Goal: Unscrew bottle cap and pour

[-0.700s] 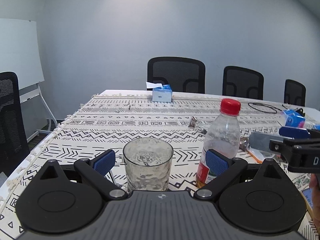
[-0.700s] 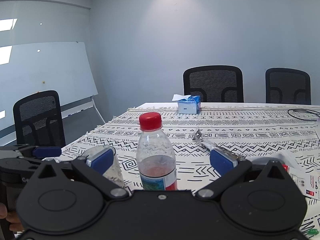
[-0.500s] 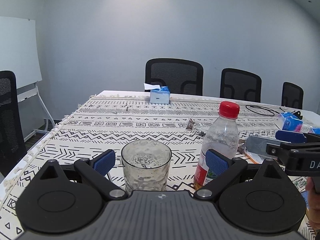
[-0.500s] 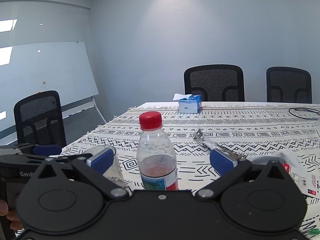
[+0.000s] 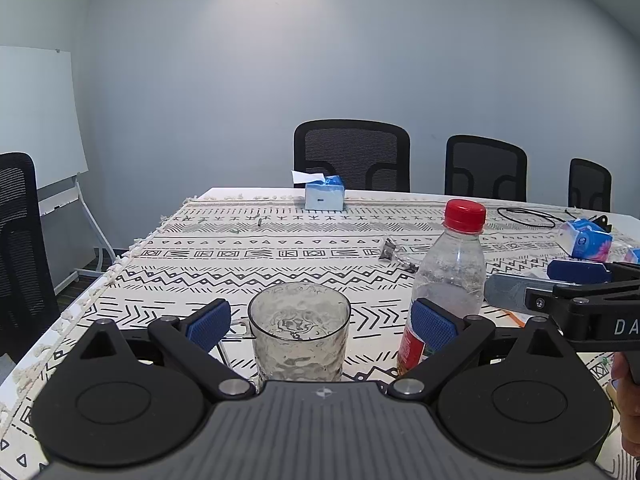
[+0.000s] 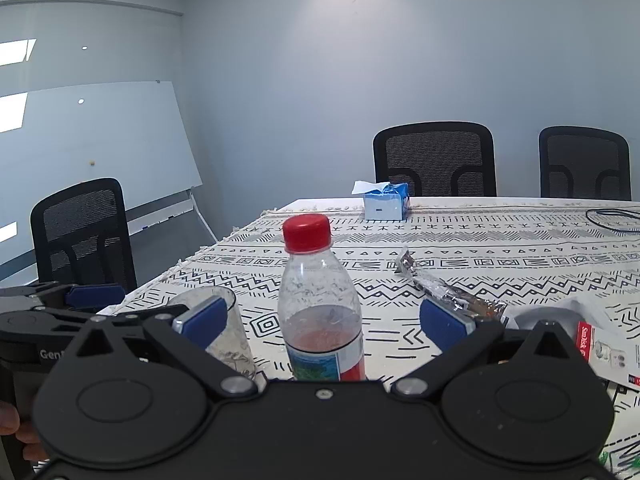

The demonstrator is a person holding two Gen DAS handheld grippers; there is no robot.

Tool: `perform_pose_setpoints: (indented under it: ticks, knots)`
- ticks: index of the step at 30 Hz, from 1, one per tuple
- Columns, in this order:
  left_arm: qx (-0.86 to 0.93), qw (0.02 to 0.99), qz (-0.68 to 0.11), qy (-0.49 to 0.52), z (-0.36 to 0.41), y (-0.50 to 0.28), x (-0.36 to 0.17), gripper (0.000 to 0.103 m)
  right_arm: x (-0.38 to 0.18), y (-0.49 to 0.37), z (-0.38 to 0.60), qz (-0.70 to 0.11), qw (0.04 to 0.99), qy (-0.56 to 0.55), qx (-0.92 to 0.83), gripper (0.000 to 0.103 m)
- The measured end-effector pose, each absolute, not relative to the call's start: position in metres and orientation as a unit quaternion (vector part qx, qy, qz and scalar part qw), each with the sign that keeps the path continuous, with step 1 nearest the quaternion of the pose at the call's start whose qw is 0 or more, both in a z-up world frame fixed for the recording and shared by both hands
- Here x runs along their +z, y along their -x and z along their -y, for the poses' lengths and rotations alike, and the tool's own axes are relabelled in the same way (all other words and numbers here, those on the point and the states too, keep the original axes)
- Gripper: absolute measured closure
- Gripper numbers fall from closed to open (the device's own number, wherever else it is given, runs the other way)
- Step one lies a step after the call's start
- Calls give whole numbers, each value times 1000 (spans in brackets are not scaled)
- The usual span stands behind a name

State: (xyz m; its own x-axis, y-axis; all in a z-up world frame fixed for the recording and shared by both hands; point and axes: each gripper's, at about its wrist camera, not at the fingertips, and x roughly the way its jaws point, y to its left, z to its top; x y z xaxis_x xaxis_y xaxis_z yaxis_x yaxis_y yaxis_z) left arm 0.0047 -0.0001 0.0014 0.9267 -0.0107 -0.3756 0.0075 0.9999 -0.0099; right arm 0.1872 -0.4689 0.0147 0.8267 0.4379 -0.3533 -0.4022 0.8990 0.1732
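A clear plastic bottle point(image 6: 320, 300) with a red cap point(image 6: 307, 232) and a little reddish liquid stands upright on the patterned tablecloth point(image 6: 500, 256). It stands centred between the wide-apart blue pads of my right gripper point(image 6: 323, 322), untouched. To its left stands an empty textured glass point(image 5: 299, 330). My left gripper point(image 5: 321, 322) is open around that glass, and its pads do not touch the glass. In the left wrist view the bottle point(image 5: 448, 280) stands behind the right pad, and the right gripper's fingers point(image 5: 576, 272) come in from the right.
A blue tissue box point(image 5: 324, 194) sits at the table's far edge. A crumpled foil wrapper point(image 6: 448, 290) lies right of the bottle, with a card packet point(image 6: 600, 344) nearer. A tissue pack point(image 5: 586, 238) and a black cable point(image 5: 526, 216) lie far right. Black chairs point(image 5: 352, 154) ring the table.
The left wrist view has swung slightly, so the glass and bottle sit a little further right in it. The right gripper has hardly moved. Both grippers stay open.
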Motion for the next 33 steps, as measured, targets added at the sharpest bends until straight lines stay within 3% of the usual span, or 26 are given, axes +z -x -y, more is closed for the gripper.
perform_pose_setpoints:
  ticks: [33]
  knots:
    - [-14, 983, -183, -3, -1, -1, -2, 5, 13, -187, 468, -192, 954, -51, 224, 0]
